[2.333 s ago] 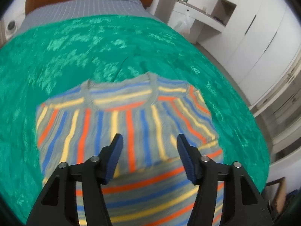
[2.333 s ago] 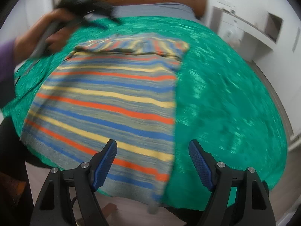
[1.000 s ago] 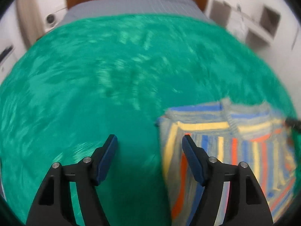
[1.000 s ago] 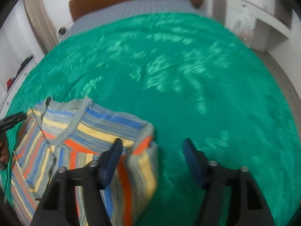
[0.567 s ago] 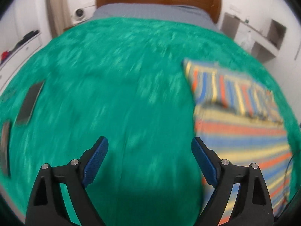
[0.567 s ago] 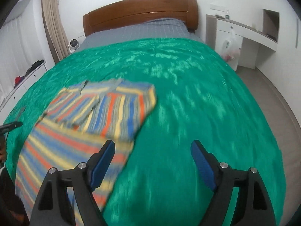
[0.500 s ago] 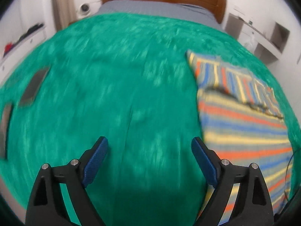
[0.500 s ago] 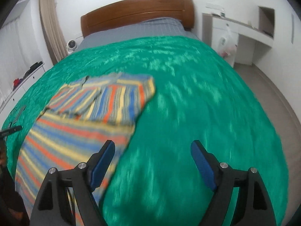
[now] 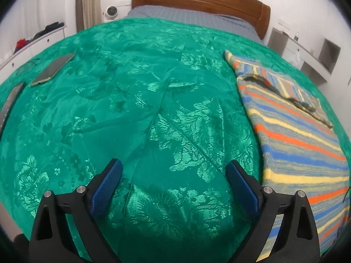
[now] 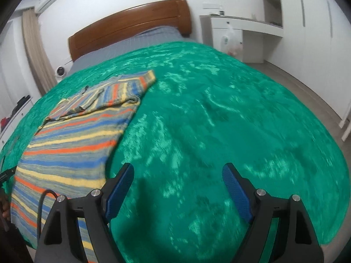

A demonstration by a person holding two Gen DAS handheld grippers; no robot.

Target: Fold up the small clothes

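Green brocade bedspread (image 9: 153,100) fills both views, and over it, from left to right, are found the left gripper (image 9: 174,183), whose jaws have just been opening and stand released with only cloth beneath them, then the striped knit top (image 9: 296,144) lying flat with its upper part already folded down, then the right gripper (image 10: 177,186), likewise spread wide and holding nothing after opening. The step in hand is judged to be a pause between folds, both tools being parked off the garment. For the next fold, 2 grips on its near hem or side edges would be needed, taken evenly so the stripes stay square.
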